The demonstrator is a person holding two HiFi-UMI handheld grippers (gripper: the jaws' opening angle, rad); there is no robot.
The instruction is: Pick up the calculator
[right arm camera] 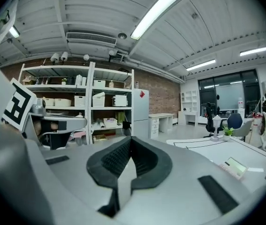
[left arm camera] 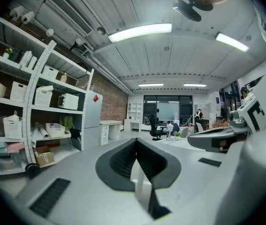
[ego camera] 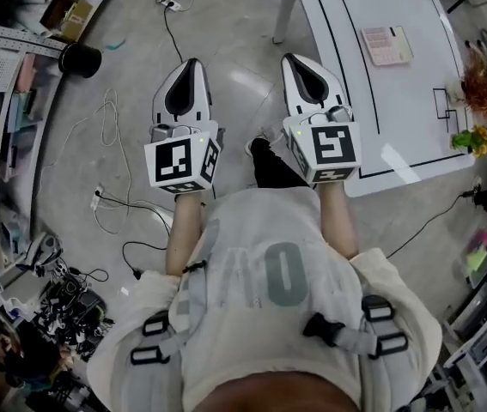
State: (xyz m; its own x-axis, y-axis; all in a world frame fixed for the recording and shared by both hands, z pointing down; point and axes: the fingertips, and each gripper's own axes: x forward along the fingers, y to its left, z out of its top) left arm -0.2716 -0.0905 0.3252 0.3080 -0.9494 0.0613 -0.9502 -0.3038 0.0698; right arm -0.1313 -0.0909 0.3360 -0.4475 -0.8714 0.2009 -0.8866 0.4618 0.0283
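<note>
The calculator (ego camera: 386,45), pale pink with a small screen, lies flat on the white table (ego camera: 415,127) to the right of both grippers. It also shows low at the right of the right gripper view, the calculator (right arm camera: 236,167) on the table (right arm camera: 208,146). My left gripper (ego camera: 193,62) is held level over the grey floor, its jaws together with nothing between them (left arm camera: 136,139). My right gripper (ego camera: 292,57) hangs beside the table's left edge, its jaws also meeting at the tip and empty (right arm camera: 131,138). Neither gripper touches the calculator.
Black lines are taped on the table. Potted plants (ego camera: 475,88) stand at its right edge. Cables (ego camera: 110,200) trail over the floor, with a black bin (ego camera: 82,59) to the left. Shelving (left arm camera: 34,111) with boxes and a fridge (left arm camera: 91,118) line one wall.
</note>
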